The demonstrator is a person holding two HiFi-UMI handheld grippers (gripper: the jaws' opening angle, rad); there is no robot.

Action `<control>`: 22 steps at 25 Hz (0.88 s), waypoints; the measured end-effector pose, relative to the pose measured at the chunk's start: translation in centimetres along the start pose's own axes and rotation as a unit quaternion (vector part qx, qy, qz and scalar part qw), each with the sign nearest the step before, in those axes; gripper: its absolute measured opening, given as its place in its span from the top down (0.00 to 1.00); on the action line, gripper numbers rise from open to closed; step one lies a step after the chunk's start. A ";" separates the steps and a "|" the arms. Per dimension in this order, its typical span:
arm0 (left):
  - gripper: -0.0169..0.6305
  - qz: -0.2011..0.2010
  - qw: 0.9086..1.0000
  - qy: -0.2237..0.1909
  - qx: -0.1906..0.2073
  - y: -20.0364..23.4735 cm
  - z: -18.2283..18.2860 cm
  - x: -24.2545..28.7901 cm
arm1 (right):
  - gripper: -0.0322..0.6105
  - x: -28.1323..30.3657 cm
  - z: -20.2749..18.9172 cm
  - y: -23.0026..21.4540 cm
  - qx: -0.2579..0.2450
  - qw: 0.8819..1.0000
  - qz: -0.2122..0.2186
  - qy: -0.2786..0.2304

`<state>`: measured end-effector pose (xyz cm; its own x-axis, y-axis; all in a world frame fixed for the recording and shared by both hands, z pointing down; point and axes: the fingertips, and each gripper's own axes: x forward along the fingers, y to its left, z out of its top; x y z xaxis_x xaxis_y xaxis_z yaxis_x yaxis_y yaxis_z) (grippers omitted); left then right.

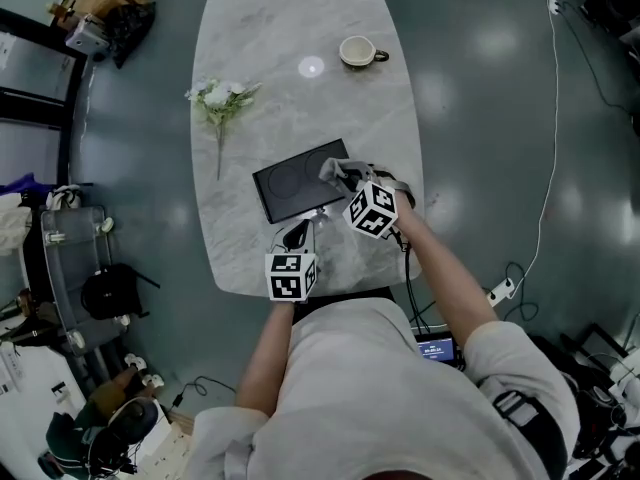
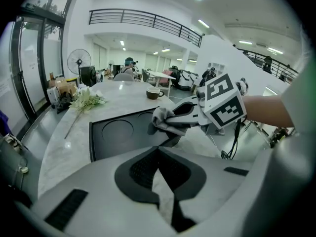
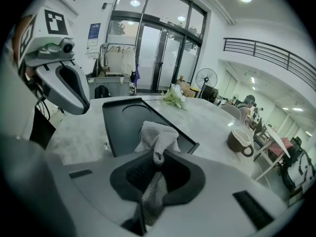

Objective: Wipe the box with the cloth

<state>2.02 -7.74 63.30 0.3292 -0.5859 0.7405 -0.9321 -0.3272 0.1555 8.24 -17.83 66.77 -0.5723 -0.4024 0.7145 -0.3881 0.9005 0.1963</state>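
Down by the near edge of the bench (image 1: 250, 48), the flat black box (image 1: 300, 180) lies a bit askew, and the right gripper (image 1: 345, 175) is clamped on the grey cloth (image 1: 335, 171), which is bunched up on the box's right end. Meanwhile the left gripper (image 1: 296, 236) sits just off the box's near edge, jaws pinched together on nothing as far as I can see. A cup (image 1: 358, 52) is up by the far edge, and the flowers (image 1: 222, 101) are nearer the left edge.

Surface: white marble oval surface (image 1: 300, 98), upper middle of the head view.
Box: flat black rectangular box (image 1: 285, 193) on the surface, frame centre.
Cloth: crumpled grey cloth (image 1: 336, 171) on the box's right corner, between the jaws of the right gripper (image 1: 346, 176).
Flowers: white flower sprig (image 1: 222, 100), up and left of the box.
Cup: white ceramic cup (image 1: 358, 52), upper right, well apart.
Left gripper (image 1: 298, 236): just below the box.
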 end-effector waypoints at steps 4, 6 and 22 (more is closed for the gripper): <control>0.94 -0.001 1.000 0.003 0.001 -0.9 -1.0 -0.4 | 0.88 -0.7 -0.5 1.1 0.002 1.000 -0.001 -0.005; 0.94 -0.004 1.000 0.005 0.005 -1.2 -1.4 -0.7 | 0.88 -1.1 -0.6 1.7 0.007 1.000 -0.005 -0.007; 0.94 0.014 0.993 -0.113 -0.023 -1.3 0.4 -7.7 | 0.88 -9.4 3.3 7.2 0.260 0.950 -0.054 -0.163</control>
<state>0.77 -3.06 57.12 0.3243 -0.7471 0.5802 -0.9454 -0.2780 0.1703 8.49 -8.11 59.26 -0.6691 -0.5942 0.4464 -0.7133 0.6820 -0.1615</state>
